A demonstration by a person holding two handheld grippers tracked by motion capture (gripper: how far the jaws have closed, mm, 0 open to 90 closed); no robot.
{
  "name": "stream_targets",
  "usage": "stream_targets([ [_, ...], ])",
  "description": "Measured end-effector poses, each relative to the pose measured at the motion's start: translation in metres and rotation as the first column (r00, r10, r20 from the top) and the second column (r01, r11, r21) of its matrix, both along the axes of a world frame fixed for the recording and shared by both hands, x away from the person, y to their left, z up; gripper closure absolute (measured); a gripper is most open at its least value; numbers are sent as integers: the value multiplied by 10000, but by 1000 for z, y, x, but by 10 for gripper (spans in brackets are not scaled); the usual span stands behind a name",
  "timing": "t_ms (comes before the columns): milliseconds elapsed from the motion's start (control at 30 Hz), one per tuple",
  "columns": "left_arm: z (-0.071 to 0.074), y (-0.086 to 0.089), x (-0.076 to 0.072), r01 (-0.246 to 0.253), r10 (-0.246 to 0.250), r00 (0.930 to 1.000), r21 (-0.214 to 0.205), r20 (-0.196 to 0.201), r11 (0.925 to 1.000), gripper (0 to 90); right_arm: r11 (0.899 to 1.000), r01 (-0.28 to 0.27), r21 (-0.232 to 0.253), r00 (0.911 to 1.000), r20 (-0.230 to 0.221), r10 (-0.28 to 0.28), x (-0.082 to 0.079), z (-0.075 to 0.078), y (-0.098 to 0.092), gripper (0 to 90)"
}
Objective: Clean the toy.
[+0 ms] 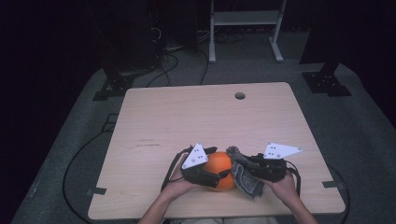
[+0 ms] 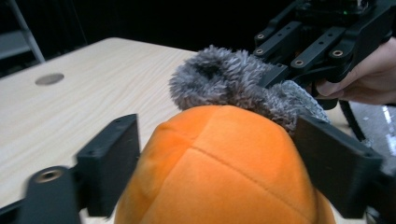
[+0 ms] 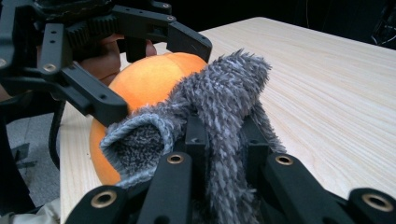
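Observation:
An orange plush ball [image 1: 218, 161] rests near the table's front edge. My left gripper [image 1: 219, 164] straddles it, and in the left gripper view the ball [image 2: 224, 168] sits between wide-spread jaws that stand close against its sides without squeezing it. My left gripper [image 2: 219, 158] is open. A grey fuzzy cloth [image 1: 245, 179] drapes against the ball's right side. My right gripper [image 1: 240, 164] is shut on that cloth [image 3: 224, 88], its jaws [image 3: 224, 126] buried in the pile. The ball [image 3: 149, 74] lies just behind the cloth in the right gripper view, and the cloth [image 2: 224, 79] lies beyond the ball in the left gripper view.
The wooden table [image 1: 210, 116] has a round hole [image 1: 240, 95] near its far edge. A white frame [image 1: 245, 18] and dark stands rise beyond the table. Cables [image 1: 79, 158] trail on the grey floor to the left.

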State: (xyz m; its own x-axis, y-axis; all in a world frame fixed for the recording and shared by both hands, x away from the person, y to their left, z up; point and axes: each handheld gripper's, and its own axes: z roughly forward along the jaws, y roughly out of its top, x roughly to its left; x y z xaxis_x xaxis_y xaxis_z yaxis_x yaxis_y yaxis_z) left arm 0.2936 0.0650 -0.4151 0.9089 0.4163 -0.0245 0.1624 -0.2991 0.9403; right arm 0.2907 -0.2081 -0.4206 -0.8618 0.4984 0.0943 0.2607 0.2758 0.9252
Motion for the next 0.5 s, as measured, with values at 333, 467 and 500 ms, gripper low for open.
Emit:
stream_targets([
  [333,-8,18,10,1049,-1049,9934,-14,-462,9945,90,10000,-10,-50,9997,-245,9,5,-7,-3,769],
  [467,-9,21,13,1143,-1141,9927,34,-393,9934,65,10000,24,-60,9995,-310,-26,6,-9,-4,769],
  [500,-9,22,13,1132,-1131,9927,-8,-416,9936,65,10000,31,-64,9996,-281,-33,5,-9,-4,769],
])
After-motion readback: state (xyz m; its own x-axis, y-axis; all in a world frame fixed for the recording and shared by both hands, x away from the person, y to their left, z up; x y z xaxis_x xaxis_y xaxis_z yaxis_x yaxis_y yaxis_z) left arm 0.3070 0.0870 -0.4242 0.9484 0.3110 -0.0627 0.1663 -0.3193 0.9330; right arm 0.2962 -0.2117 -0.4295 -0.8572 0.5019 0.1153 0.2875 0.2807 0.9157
